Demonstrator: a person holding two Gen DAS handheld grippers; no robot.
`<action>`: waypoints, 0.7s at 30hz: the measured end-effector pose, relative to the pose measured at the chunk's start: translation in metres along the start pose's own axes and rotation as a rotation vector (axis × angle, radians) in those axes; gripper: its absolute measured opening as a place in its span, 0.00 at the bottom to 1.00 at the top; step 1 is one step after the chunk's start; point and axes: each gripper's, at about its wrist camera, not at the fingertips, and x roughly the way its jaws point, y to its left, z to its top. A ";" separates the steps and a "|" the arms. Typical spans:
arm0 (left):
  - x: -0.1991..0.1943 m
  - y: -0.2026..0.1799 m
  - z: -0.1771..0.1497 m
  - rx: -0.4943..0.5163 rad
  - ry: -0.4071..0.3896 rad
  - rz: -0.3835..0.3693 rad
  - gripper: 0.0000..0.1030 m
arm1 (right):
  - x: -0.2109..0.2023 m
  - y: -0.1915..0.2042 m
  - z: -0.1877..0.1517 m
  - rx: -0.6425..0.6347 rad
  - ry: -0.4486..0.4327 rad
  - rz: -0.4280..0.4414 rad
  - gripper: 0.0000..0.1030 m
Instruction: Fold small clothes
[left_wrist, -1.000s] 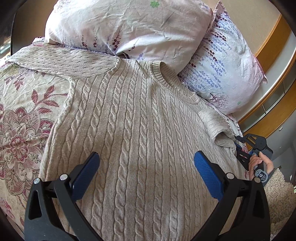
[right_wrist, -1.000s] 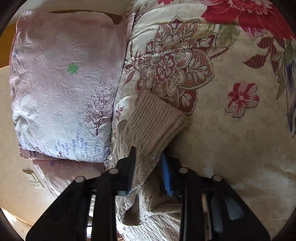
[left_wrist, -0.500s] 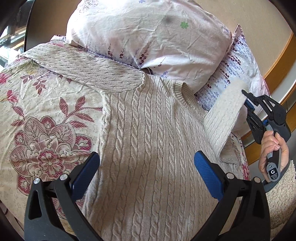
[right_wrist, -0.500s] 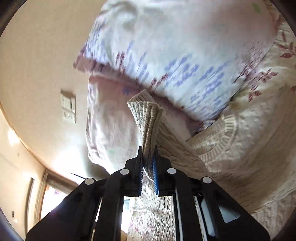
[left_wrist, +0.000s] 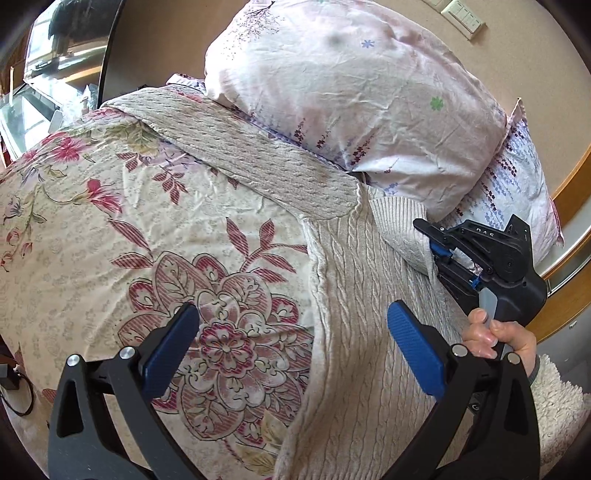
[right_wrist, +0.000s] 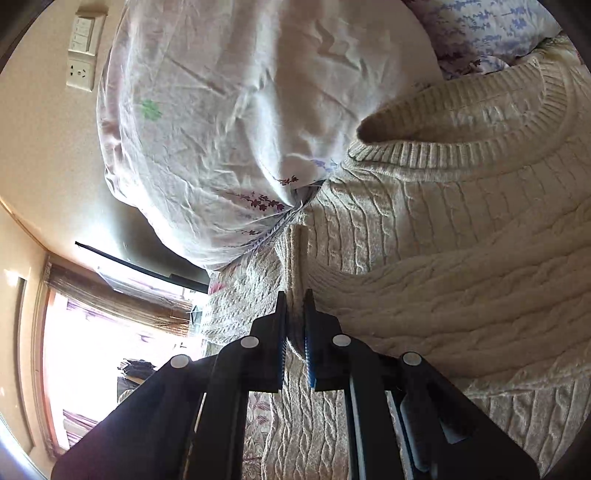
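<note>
Sweater (left_wrist: 354, 332) flat on bed (left_wrist: 110, 229), collar at far pillows (left_wrist: 351, 92). Right claw (right_wrist: 294, 332) clamped on sleeve cuff (left_wrist: 402, 232), mid-fold over body. Left claw (left_wrist: 291, 343) apart, empty, hovering near. Risks: thin pinch slips in loose knit; unpinned body drags, fold skews.

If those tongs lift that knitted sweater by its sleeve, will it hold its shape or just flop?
Probably flop: the sleeve pinched in the right tongs already bends and sags over the sweater. The thick cable knit suggests some weight, so it would likely drag. Its rough texture should grip the pads rather than slip.
</note>
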 end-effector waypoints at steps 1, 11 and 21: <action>0.001 0.002 0.001 -0.006 0.000 0.003 0.98 | 0.004 -0.001 0.000 -0.012 0.019 -0.019 0.09; 0.014 0.023 0.036 -0.053 0.022 0.001 0.98 | 0.008 0.023 -0.031 -0.203 0.147 -0.080 0.48; 0.054 0.084 0.111 -0.358 0.014 -0.106 0.98 | -0.029 0.020 -0.036 -0.228 0.170 -0.108 0.66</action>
